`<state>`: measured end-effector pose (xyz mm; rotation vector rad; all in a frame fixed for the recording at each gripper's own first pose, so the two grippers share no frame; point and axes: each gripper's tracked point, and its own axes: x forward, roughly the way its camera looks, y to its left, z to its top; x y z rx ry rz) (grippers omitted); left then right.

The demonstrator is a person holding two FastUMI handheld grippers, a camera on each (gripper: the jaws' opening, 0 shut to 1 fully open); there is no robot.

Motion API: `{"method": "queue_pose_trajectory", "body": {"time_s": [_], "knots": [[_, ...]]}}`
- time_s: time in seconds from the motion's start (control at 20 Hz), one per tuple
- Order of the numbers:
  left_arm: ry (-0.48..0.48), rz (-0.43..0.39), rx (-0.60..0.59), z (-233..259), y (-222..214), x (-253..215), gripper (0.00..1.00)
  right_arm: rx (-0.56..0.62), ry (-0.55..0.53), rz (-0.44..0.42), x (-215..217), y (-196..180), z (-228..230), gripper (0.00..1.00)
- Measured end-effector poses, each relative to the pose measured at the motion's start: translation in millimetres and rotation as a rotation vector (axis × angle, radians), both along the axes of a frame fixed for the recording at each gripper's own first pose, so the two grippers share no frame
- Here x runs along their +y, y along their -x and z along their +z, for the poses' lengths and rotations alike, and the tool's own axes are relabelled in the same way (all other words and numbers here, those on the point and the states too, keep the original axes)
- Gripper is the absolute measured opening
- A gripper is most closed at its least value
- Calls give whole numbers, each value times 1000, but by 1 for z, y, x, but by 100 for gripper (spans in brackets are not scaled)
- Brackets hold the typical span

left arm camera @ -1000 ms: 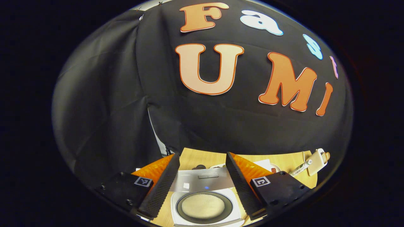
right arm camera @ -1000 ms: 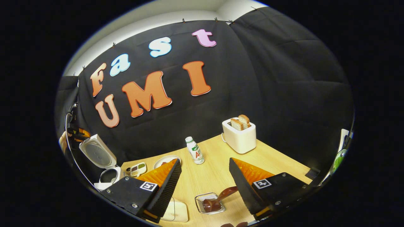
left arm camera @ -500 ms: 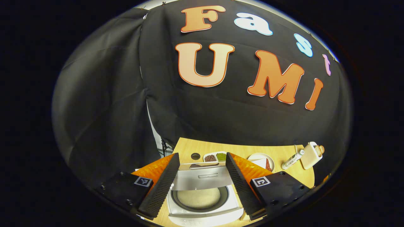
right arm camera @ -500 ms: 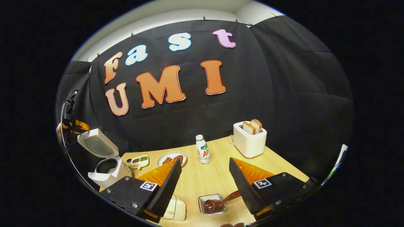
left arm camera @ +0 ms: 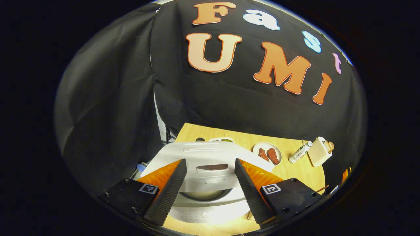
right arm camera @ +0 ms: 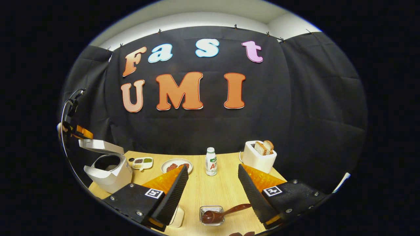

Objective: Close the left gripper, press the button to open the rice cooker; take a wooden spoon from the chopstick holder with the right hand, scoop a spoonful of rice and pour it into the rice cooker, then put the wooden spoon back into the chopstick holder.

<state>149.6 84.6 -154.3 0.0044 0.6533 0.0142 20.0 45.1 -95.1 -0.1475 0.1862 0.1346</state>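
Note:
The white rice cooker (left arm camera: 210,203) sits right below my left gripper (left arm camera: 210,161), which is open with its fingers straddling the lid (left arm camera: 210,150). The lid hangs partway down over the pot. In the right gripper view the rice cooker (right arm camera: 110,173) stands at the far left, lid (right arm camera: 100,146) tilted almost level, with the left gripper (right arm camera: 74,131) just behind it. The dark wooden spoon (right arm camera: 226,210) lies bowl-down in a small clear holder (right arm camera: 211,220) near the front edge. My right gripper (right arm camera: 213,166) is open above it, holding nothing.
On the wooden table (right arm camera: 210,190) stand a toaster (right arm camera: 257,159) with bread, a small bottle (right arm camera: 211,165), a plate (right arm camera: 172,163) of reddish food and a small divided dish (right arm camera: 141,162). A pale box (right arm camera: 177,217) peeks out under my right gripper's left finger.
The cooker's lid has swung down from upright to almost level. The left gripper has drawn back over it. The right gripper view has turned left, and the spoon stays in its holder.

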Motion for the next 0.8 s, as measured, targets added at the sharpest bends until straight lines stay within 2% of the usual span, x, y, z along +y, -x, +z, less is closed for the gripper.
{"method": "queue_pose_trajectory", "body": {"time_s": [0.25, 0.45, 0.7, 0.8], "knots": [[8, 6, 48, -48, 23, 5, 99, 6, -27, 2, -3, 4, -2, 95], [-29, -6, 63, -76, 36, 7, 99, 28, -44, -14, -6, 8, -7, 95], [9, -14, 113, -106, 45, 5, 99, 50, -45, -17, -3, 13, -10, 95], [-30, -36, 156, -126, 54, 8, 99, 58, -39, -12, -2, 17, -12, 95]]}}
